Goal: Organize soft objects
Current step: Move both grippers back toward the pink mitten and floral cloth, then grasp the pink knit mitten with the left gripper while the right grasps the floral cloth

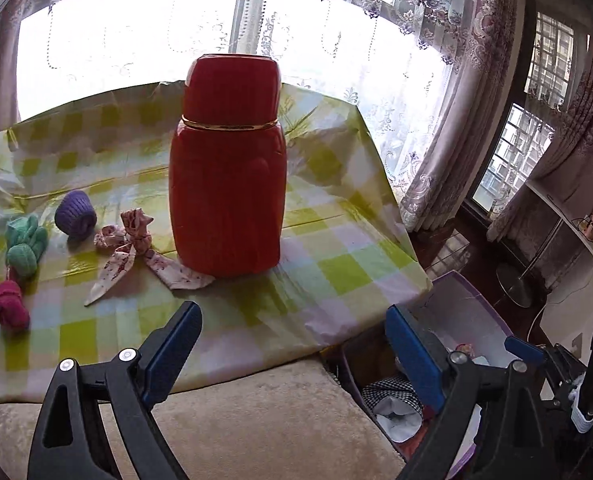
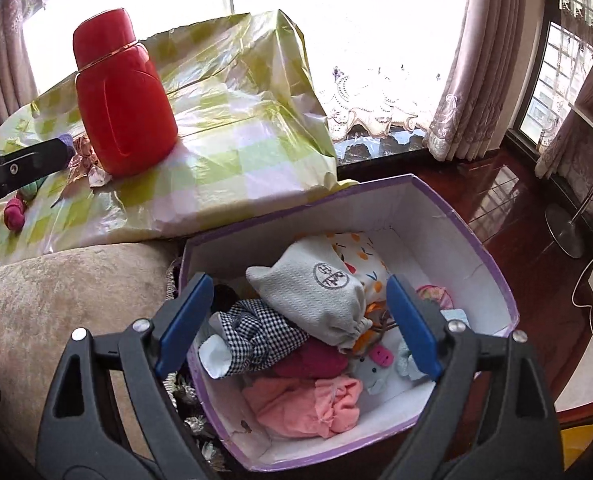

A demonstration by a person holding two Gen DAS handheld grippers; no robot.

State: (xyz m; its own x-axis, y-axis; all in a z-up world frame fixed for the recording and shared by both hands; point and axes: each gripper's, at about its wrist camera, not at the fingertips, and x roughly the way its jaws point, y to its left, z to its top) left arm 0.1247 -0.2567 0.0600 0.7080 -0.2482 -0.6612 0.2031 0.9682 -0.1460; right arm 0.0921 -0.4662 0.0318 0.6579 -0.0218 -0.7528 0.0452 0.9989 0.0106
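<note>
Two tools: left tool and right tool both spread apart, empty
Box: under right tool, holding grey pouch
Worktop: red jar at 12 o'clock

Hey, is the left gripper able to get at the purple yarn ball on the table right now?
Probably yes. The left gripper is open and empty, and the purple yarn ball lies uncovered left of the red bottle, with only bare tablecloth between.

Red jar looking glossy, smooth plastic w/ metal band. Desk cover showing shiny, crinkly plastic sheet. Socks looking knitted, matt. Box looking matt cardboard; grey pouch showing woven cloth.
</note>
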